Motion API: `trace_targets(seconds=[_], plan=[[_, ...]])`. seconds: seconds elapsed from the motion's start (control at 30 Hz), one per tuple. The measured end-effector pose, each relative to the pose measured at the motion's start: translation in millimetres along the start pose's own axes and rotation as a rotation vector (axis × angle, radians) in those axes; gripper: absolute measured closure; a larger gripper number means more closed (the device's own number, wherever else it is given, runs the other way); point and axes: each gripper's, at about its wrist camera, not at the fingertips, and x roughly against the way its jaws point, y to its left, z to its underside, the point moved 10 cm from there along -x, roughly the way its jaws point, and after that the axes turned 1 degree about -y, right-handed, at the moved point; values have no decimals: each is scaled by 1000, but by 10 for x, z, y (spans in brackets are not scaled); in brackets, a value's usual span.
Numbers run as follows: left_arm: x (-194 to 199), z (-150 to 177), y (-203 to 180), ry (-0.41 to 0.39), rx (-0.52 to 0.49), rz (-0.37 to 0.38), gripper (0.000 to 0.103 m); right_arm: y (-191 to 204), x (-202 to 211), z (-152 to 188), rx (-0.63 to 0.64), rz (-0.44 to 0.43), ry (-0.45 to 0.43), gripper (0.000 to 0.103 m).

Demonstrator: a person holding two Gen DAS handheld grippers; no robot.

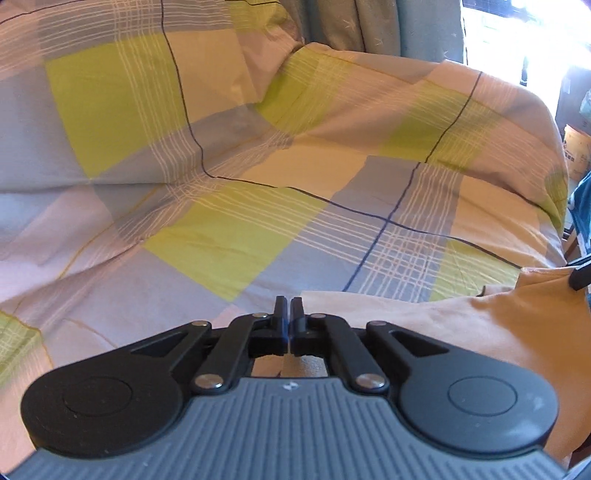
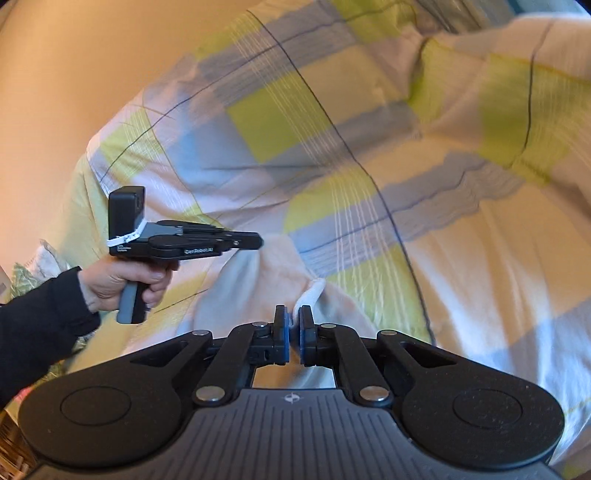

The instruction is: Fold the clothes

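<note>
A pale peach soft cotton garment (image 2: 273, 266) lies bunched on the green, grey and peach checked bedsheet (image 2: 332, 155). One white edge of it is pinched between the narrowed jaws of the right gripper (image 2: 292, 325); a fold is judged underway, calling next for lifting. The left gripper (image 2: 255, 242), seemingly closed and empty, is held level just above the garment by the left hand (image 2: 125, 282).

Bedsheet (image 1: 258, 206) spread across bed, filling view ahead of left tool (image 1: 288, 308). Garment (image 1: 461, 325) lay on bedsheet, just right of and under left tool. Curtain (image 1: 369, 26) hung behind bed, far side. Bucket (image 1: 576, 151) stood beyond bed's right edge. In right wrist view, garment (image 2: 273, 266) sat between left tool (image 2: 258, 242) and right tool (image 2: 292, 321), fold of it in right tool's tips.
</note>
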Motion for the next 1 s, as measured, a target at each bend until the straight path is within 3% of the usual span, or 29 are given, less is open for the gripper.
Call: trace_targets(seconds=[0.2,0.33,0.4,0.47,0.57,0.63,0.7,0.83,0.9,1.0], plan=[[-192,125,76,40,22,-28,103,-395,-258,93,-43,109,118,97],[-140,49,149,9,99,4,99,-520,-191,53,-84,159,79,79],[-116,-15,142,-1,131,39,81,-554,-129,15,-107,166,42,78],[-105,-63,99,-6,154,89,68,-515,-100,-22,-116,136,15,78],[-183,-62,-38,23,135,125,61,-360,-154,-32,-78,87,23,71],[-258,-17,-138,47,76,117,69,-251,-238,0,-36,64,56,63],[-296,14,-213,51,29,107,103,-185,-306,23,16,72,80,62],[-290,24,-184,23,-9,51,103,-167,-420,87,125,120,132,63],[-298,45,-118,23,-17,8,103,-176,-475,96,194,157,148,78],[-319,110,6,41,0,-24,103,-262,-537,42,202,167,144,90]])
